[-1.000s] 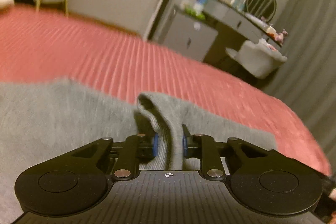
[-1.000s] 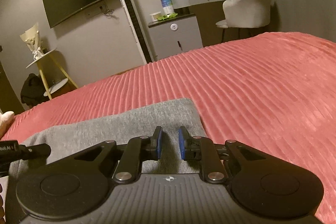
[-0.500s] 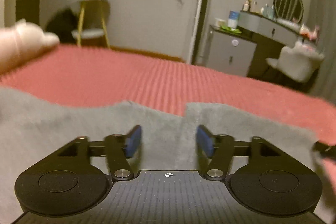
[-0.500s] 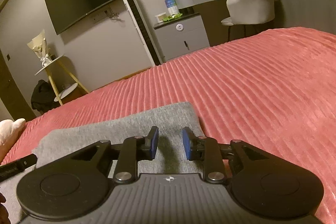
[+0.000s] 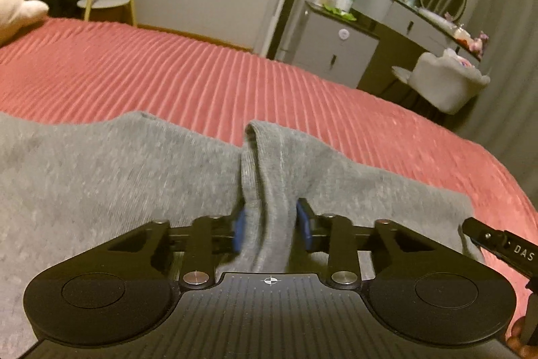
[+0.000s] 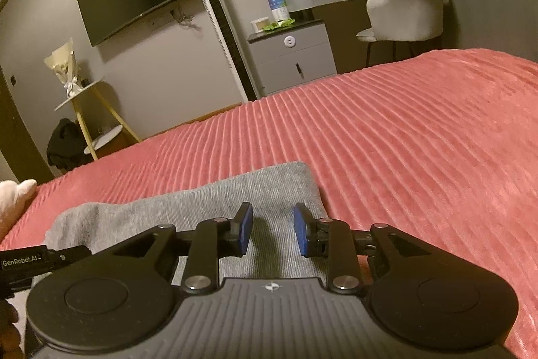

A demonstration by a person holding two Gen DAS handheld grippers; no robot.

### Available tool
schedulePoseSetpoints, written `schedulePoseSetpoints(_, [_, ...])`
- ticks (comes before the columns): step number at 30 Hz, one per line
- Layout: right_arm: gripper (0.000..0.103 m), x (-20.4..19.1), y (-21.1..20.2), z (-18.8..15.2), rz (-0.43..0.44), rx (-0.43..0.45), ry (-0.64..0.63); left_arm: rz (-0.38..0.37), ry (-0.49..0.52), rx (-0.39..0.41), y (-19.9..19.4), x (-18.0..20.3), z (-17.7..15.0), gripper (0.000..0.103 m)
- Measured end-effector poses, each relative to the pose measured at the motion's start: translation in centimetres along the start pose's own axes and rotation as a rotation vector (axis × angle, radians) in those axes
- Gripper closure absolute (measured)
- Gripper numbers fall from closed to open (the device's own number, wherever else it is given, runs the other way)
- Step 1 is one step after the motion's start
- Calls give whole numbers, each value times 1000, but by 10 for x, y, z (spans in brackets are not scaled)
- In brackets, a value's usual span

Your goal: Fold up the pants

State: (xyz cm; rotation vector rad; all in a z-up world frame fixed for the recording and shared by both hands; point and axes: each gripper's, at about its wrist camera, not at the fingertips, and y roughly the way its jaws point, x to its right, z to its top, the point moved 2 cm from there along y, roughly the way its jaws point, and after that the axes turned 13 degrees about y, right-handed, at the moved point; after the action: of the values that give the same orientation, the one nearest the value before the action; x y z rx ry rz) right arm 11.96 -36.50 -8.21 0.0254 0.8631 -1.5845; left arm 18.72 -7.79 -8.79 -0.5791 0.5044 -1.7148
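Closing on a raised ridge of cloth, the left gripper [image 5: 270, 226] has a pinched-up fold of the grey pants [image 5: 117, 177] standing between its blue pads [image 5: 239, 231]; the cloth fills the gap and both pads sit against it, so a grip is on. The ridge runs straight ahead from the jaws and ends in a small rounded loop of fabric at the far edge of the garment. To either side of these jaws the pants lie flat on the red ribbed bedspread [image 5: 201, 79], more cloth to their left than to their right.

Right gripper [image 6: 272, 231]: jaws parted, not moving, blue pads [image 6: 244, 229] hovering over a folded corner of the pants [image 6: 208, 201]. Nothing is between them; the grey cloth shows flat through the gap. The garment's far corner lies just ahead of these jaws, and its right edge runs just beyond the right finger, with bare bedspread [image 6: 403, 140] past that.

The black tip of the other tool shows at the lower right edge of the left wrist view and at the lower left edge of the right wrist view, so the two grippers work side by side on the same garment.

Beyond the bed ahead of both tongs: a grey cabinet [image 6: 296, 59] and a pale upholstered chair [image 6: 407, 12]. A white soft object [image 5: 20, 9] rests on the bed far left of the left jaws.
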Motion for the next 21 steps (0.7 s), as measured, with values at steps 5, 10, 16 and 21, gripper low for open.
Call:
schedulePoseSetpoints(5, [76, -6, 0, -2, -9, 5, -29, 15, 1, 0, -7, 0, 0, 77])
schedulePoseSetpoints(10, [76, -9, -3, -2, -2, 21, -28, 24, -23, 34, -19, 0, 5, 80])
schedulePoseSetpoints(16, [76, -15, -8, -3, 25, 53, -52, 37, 4, 50, -26, 2, 10, 81])
schedulePoseSetpoints(21, [76, -21, 4, -10, -45, 17, -128, 58, 21, -8, -7, 0, 5, 80])
